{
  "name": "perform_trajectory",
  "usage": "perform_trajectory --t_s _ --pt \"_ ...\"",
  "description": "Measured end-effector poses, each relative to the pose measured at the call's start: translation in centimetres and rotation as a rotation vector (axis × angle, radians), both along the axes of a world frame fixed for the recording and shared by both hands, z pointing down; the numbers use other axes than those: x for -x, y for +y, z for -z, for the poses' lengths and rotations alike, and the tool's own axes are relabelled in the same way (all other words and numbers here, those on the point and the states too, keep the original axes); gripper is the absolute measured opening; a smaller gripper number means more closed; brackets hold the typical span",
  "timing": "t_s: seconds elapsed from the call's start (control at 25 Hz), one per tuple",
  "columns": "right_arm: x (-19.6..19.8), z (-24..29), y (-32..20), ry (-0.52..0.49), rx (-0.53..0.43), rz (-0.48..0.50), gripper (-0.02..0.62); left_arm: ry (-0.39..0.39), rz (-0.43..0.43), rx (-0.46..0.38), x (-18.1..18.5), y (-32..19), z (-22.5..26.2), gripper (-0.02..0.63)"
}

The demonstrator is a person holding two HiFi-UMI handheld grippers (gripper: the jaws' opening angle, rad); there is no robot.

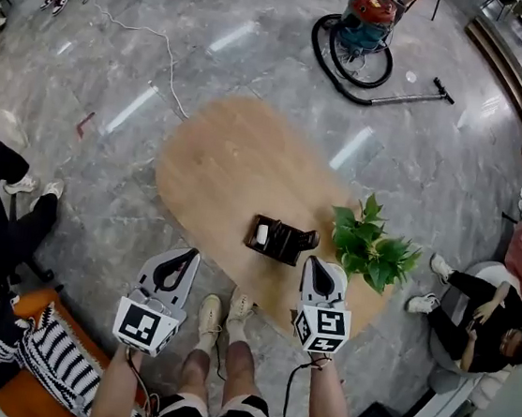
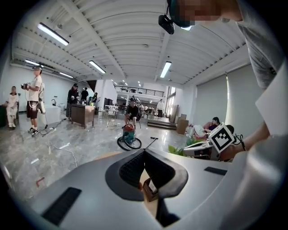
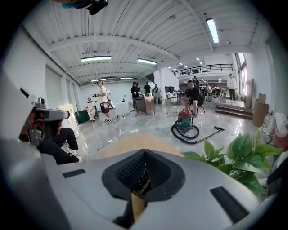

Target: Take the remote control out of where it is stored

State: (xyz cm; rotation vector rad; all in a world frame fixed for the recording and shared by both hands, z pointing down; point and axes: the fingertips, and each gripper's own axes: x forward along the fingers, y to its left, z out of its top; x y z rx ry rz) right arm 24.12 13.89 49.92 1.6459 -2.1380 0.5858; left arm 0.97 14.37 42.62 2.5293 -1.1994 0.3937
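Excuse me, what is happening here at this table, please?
A person stands at the light wooden oval table with a two-jaw gripper in each hand. The left gripper and the right gripper both have their jaws together and hold nothing. They are near the table's closest edge, short of the dark brown holder. The white remote control sits inside it, not yet taken out.

A holder (image 1: 285, 245) is sitting on the table (image 1: 221, 151) towards its near edge, with the remote control (image 1: 261, 235) lying in its left end. A plant (image 1: 370, 246) is standing just right of the holder. The left gripper (image 1: 186, 254) is hanging left of the holder, and the right gripper (image 1: 317, 263) is hanging before its right end. A vacuum cleaner (image 1: 367, 25) is resting on the floor beyond the table.
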Motion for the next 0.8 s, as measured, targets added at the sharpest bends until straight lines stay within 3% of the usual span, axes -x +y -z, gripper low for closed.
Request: perform_trajectory --t_s 0.8 --pt "-0.8 -5.3 -2.4 0.035 -0.048 0.018 0.007 -0.018 0.007 0.021 0.1 -1.1 -6.9 0.005"
